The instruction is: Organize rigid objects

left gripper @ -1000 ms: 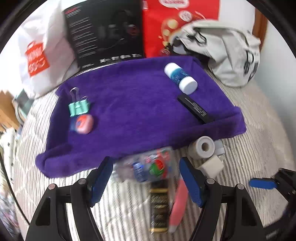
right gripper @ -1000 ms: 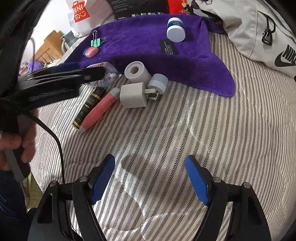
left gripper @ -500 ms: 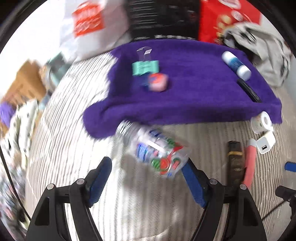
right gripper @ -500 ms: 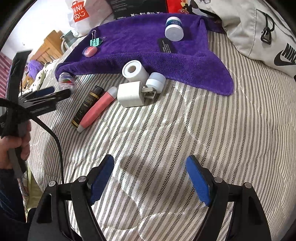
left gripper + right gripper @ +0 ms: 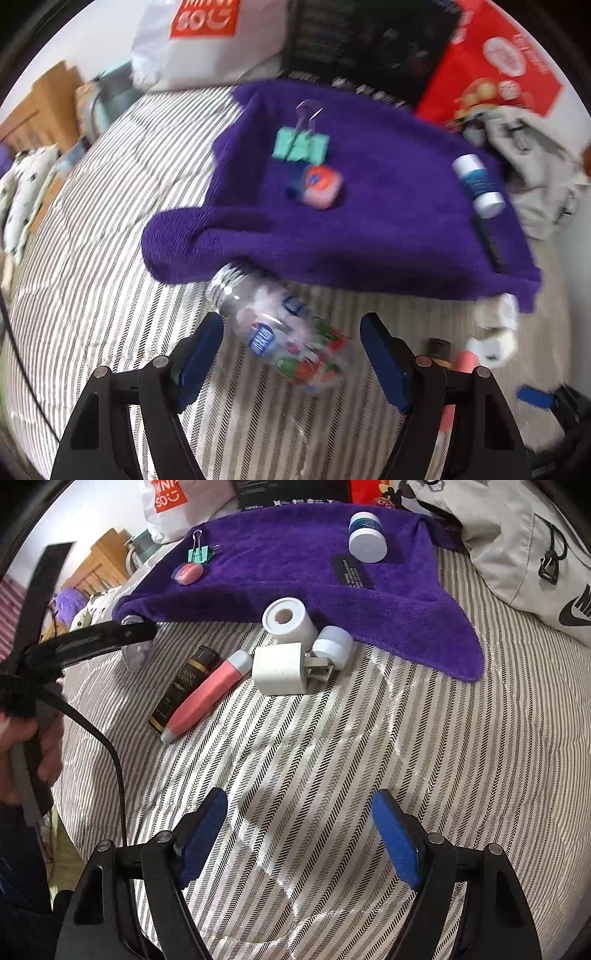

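Your left gripper (image 5: pixel 291 354) has its fingers spread, with the bottle (image 5: pixel 280 332) lying between the pads but not pinched. The bottle is clear, printed and uncapped; it rests on the striped bedding (image 5: pixel 369 738), mouth toward 11 o'clock and just under the near hem of the towel (image 5: pixel 369 229). The left view is blurred, so I cannot tell whether either pad touches it.

Your right gripper (image 5: pixel 299 834) is also spread wide and empty, over bare bedding at 6 o'clock of the loose pile.

On the towel: clip (image 5: pixel 300 146) and pink case (image 5: pixel 319 184) at 10 o'clock, jar (image 5: pixel 366 537) and black strip (image 5: pixel 351 572) at 1 o'clock. Off the towel, at its near edge: roll (image 5: pixel 288 620), small cap (image 5: pixel 334 644), charger (image 5: pixel 280 668), pink tube (image 5: pixel 207 694), dark tube (image 5: pixel 183 686).

Risks, as judged:
- The bottle sits skewed across the jaws; closing now could squeeze it out sideways, since thin clear plastic is slick and will crumple
- Its mouth sits under the hem; lifting may drag the towel and shift the clip and case
- Soft bedding gives, so a round bottle may roll toward 5 o'clock
- The cable (image 5: pixel 107 746) hangs near the tubes and could sweep them
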`<action>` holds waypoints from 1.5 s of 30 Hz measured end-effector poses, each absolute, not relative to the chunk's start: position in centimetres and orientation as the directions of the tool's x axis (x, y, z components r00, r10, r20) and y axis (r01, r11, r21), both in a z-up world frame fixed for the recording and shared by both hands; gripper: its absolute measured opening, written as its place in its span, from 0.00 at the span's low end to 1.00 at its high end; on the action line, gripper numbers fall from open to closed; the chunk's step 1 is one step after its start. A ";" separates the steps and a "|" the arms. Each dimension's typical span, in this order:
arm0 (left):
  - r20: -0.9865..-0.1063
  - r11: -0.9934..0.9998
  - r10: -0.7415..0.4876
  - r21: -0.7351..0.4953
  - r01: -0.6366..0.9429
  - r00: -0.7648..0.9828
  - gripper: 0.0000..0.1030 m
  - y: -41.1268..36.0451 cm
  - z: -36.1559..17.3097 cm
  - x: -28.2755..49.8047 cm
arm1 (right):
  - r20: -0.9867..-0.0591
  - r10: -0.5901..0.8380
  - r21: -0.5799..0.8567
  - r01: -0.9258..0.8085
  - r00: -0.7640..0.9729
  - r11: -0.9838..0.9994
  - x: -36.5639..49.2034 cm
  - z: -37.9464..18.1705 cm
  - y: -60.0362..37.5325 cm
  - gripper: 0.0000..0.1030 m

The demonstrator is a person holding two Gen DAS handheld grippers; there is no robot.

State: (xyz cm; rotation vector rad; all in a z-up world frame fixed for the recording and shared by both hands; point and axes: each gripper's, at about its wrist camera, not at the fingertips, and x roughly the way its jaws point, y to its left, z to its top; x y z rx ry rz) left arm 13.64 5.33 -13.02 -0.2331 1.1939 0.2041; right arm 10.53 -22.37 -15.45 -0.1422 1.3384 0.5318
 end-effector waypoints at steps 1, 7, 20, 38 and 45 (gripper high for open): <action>-0.935 0.956 0.038 -0.069 -0.286 0.354 0.73 5.5 -13.2 13.4 | -0.950 0.282 0.197 -0.446 0.132 0.873 10.5 -15.4 -22.3 0.78; -0.938 0.966 0.103 0.015 -0.258 0.330 0.75 6.5 -13.4 11.3 | -0.948 0.289 0.203 -0.449 0.132 0.871 10.3 -15.2 -22.3 0.78; -0.915 0.989 0.070 0.010 -0.150 0.398 0.61 7.3 -13.5 11.3 | -0.895 0.365 0.276 -0.326 0.257 0.904 12.4 -13.2 -23.2 0.78; -0.907 0.995 0.053 0.011 -0.101 0.418 0.39 6.6 -12.9 10.7 | -0.898 0.267 0.112 -0.408 0.348 0.906 13.4 -14.6 -19.0 0.41; -0.905 0.995 0.053 0.010 -0.104 0.422 0.40 6.5 -12.9 10.7 | -0.925 0.219 0.087 -0.389 0.310 0.917 11.1 -14.0 -22.0 0.41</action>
